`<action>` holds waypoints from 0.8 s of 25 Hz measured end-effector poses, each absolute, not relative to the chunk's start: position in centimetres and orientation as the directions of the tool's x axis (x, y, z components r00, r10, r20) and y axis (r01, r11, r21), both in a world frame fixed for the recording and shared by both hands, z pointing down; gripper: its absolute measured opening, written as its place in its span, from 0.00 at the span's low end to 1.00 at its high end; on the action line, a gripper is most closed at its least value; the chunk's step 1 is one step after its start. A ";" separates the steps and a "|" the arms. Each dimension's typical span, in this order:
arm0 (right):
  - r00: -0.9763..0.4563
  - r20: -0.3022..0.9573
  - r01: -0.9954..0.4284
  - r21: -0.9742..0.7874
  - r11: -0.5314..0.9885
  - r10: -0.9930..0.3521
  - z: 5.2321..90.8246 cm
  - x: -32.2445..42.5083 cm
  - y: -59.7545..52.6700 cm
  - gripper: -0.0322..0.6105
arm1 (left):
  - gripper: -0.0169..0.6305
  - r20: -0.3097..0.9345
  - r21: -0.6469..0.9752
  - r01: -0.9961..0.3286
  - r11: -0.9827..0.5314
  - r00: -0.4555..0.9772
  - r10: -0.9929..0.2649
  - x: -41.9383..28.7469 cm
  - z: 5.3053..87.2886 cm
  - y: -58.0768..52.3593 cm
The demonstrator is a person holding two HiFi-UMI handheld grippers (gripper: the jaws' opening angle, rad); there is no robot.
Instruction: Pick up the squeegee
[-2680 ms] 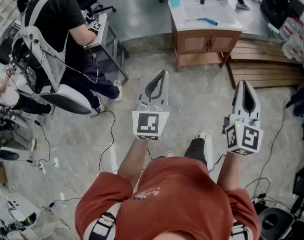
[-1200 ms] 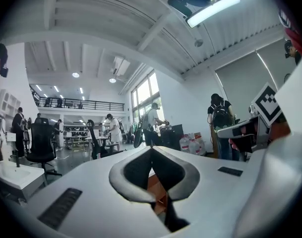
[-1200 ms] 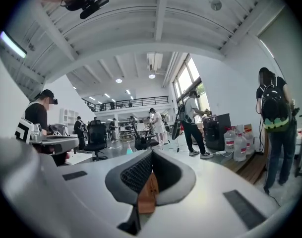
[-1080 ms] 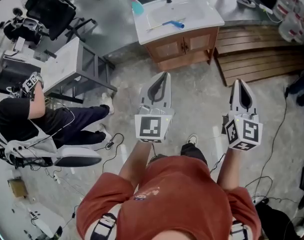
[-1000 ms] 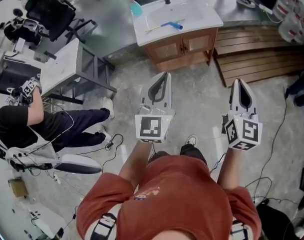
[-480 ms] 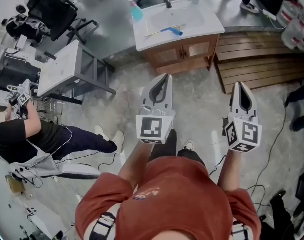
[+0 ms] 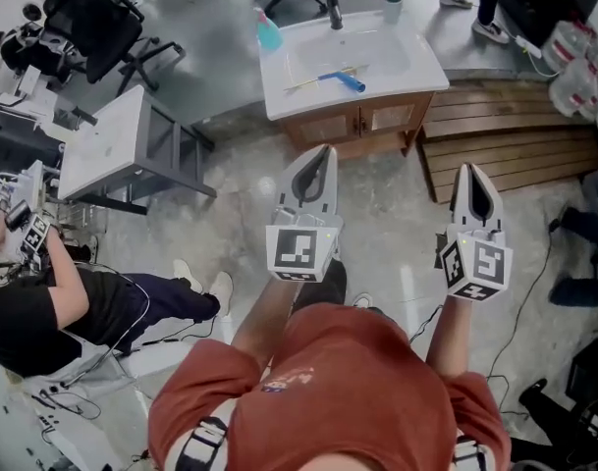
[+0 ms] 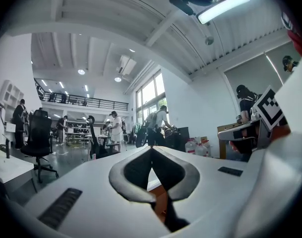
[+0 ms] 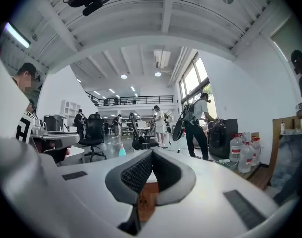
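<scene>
The squeegee (image 7: 345,79), a thin blade with a blue handle, lies on the white top of a wooden sink cabinet (image 7: 359,125) at the top middle of the head view. My left gripper (image 7: 323,150) is held level above the floor and points at the cabinet's front, well short of the squeegee. Its jaws are shut with nothing in them. My right gripper (image 7: 472,169) is beside it on the right, also shut and empty. In the left gripper view the left gripper (image 8: 151,150) has its tips meeting. The right gripper (image 9: 151,152) looks the same in its own view.
A teal spray bottle (image 7: 268,33), a black faucet (image 7: 335,10) and a cup (image 7: 392,5) stand on the sink top. A grey table (image 7: 110,146) and a seated person (image 7: 43,312) are at the left. Wooden slats (image 7: 505,135) lie right of the cabinet. Cables trail on the floor.
Both grippers have come closer to the sink cabinet, which now sits lower and larger in the head view. The seated person has slid toward the lower left. The jaws stay shut.
</scene>
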State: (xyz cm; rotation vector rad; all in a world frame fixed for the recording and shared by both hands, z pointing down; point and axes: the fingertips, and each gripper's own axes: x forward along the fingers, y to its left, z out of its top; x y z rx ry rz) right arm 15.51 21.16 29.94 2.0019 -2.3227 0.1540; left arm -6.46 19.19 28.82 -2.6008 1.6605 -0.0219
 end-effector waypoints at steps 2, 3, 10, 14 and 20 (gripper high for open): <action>-0.148 0.121 -0.989 -0.006 0.148 -0.982 29.5 13.9 18.7 0.06 | 0.05 -0.003 -0.047 -0.908 -0.417 0.418 -0.908 -8.0 29.1 16.7; -0.150 0.123 -0.988 0.002 0.151 -0.981 29.2 13.0 17.5 0.06 | 0.05 0.001 -0.041 -0.909 -0.414 0.415 -0.910 -8.9 29.2 15.3; -0.153 0.143 -0.987 0.021 0.158 -0.978 29.3 7.6 8.1 0.06 | 0.05 0.006 -0.012 -0.921 -0.390 0.390 -0.921 -15.1 29.8 5.9; -0.171 0.157 -0.983 0.032 0.178 -0.973 29.6 3.9 3.1 0.06 | 0.05 0.013 0.000 -0.931 -0.365 0.365 -0.931 -19.0 30.3 1.1; -0.183 0.172 -0.980 0.041 0.192 -0.968 30.5 -0.2 -3.9 0.06 | 0.05 0.020 0.000 -0.938 -0.348 0.348 -0.937 -23.2 31.3 -5.7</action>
